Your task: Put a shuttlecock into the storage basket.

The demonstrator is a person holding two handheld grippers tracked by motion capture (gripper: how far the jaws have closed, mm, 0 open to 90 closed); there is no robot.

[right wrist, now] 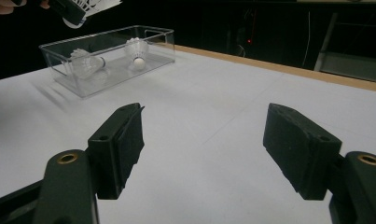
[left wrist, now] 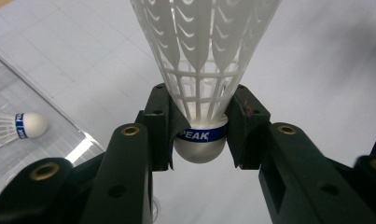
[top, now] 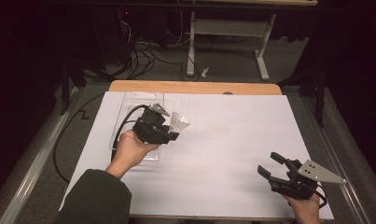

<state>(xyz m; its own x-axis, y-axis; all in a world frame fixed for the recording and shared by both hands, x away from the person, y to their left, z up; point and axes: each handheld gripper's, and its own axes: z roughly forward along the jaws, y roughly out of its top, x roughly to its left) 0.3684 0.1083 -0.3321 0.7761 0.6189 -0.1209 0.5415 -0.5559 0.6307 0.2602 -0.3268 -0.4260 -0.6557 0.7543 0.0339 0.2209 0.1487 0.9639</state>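
Jaws of right gripper (right wrist: 204,154) wide apart, nothing between, low over white tabletop (top: 223,154). Jaws of left gripper (left wrist: 202,133) clamped on shuttlecock (left wrist: 202,70) at its cork, raised beside clear box (right wrist: 106,60) holding two more shuttlecocks (right wrist: 136,51).

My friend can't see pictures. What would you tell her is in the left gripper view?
A white plastic shuttlecock is pinched at its cork base by the left gripper, skirt pointing away, above a white table. At the left edge another shuttlecock lies in a clear box.
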